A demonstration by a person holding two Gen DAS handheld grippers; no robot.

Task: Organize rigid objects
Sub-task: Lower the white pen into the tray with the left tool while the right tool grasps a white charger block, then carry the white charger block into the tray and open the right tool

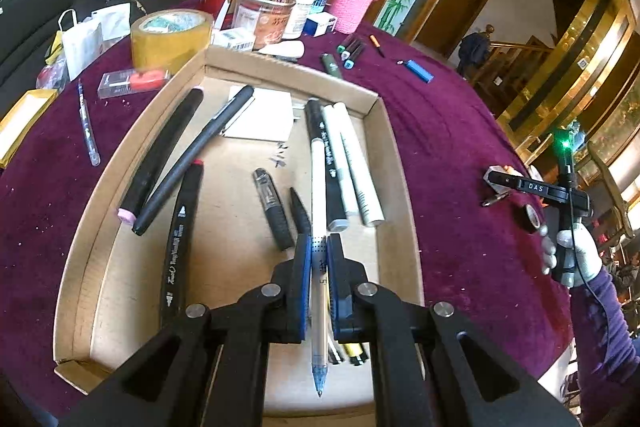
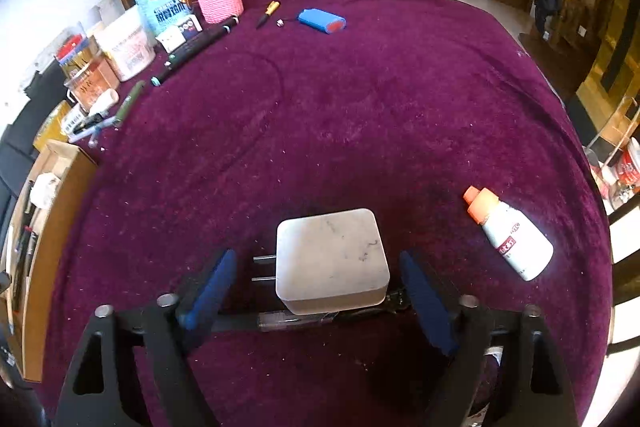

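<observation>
My left tool grips a pen above the box; my right tool straddles a charger.

The round table under purple velvet cloth [image 2: 360,99] carries a shallow brown cardboard box [image 1: 400,163] of pens and markers. Over it my left tool [image 1: 319,255] is clamped on a slim white pen with a blue tip [image 1: 319,187]. My right tool [image 2: 316,291] stands spread, pads clear of the white square plug charger [image 2: 332,259] lying between them on the cloth.

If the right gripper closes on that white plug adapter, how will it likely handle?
The white plug adapter looks boxy and rigid, so it probably won't roll or flex. Its smooth rounded sides may slip between the right gripper's open pads. The two prongs point toward one pad and could make the grip uneven.
</observation>
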